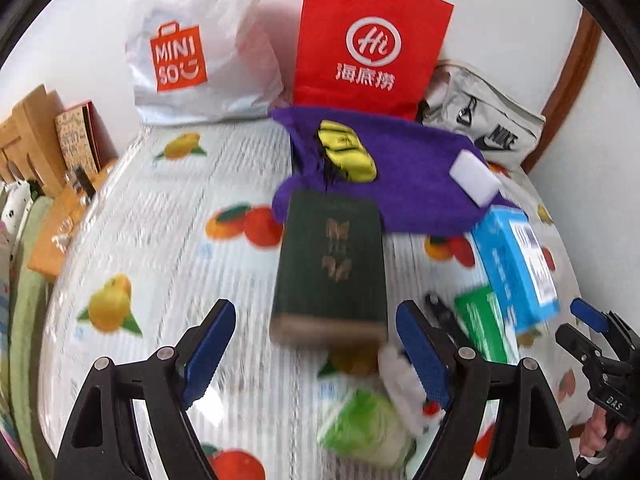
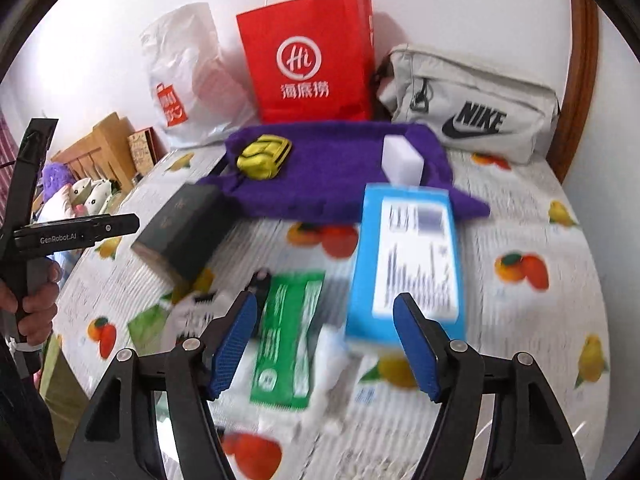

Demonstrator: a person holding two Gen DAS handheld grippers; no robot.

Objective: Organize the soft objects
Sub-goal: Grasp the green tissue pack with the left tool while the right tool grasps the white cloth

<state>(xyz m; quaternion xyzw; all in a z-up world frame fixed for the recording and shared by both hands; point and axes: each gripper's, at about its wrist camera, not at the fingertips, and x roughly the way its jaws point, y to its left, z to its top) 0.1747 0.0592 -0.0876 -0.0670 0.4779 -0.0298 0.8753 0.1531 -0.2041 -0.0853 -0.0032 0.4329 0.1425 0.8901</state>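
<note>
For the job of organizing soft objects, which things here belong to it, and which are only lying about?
Likely part of the job:
purple cloth
yellow pouch on it
white sponge block on it

Lying about:
dark green box
blue box
green packet
red paper bag
white plastic bag
grey Nike bag

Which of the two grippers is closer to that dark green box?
Left. The left gripper sits open right before the dark green box; the right gripper is off to its right, facing the blue box.

Three bags (image 2: 308, 56), two boxes (image 2: 408, 256), one purple cloth (image 2: 336, 176), one white sponge (image 2: 402, 160), one green packet (image 2: 288, 336).
</note>
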